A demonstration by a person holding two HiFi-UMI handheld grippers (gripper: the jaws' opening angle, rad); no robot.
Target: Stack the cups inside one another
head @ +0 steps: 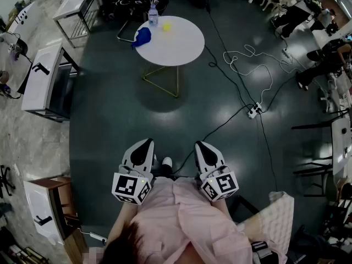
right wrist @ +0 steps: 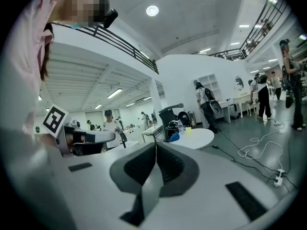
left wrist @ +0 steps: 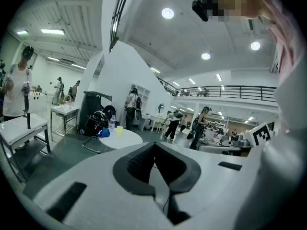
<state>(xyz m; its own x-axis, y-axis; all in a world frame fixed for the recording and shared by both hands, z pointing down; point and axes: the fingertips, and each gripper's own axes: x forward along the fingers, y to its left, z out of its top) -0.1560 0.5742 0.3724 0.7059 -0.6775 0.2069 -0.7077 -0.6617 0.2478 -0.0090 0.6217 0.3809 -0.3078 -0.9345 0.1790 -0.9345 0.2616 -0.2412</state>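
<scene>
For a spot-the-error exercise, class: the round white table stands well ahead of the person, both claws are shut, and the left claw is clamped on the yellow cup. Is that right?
Not quite. The left claw is shut on nothing, as the left gripper view shows; the yellow cup stands on the round white table. The rest holds.

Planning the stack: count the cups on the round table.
2, likely: a yellow cup beside the bottle, and a blue shape at the table's left edge, too small to confirm. Others may be nested inside.
</scene>
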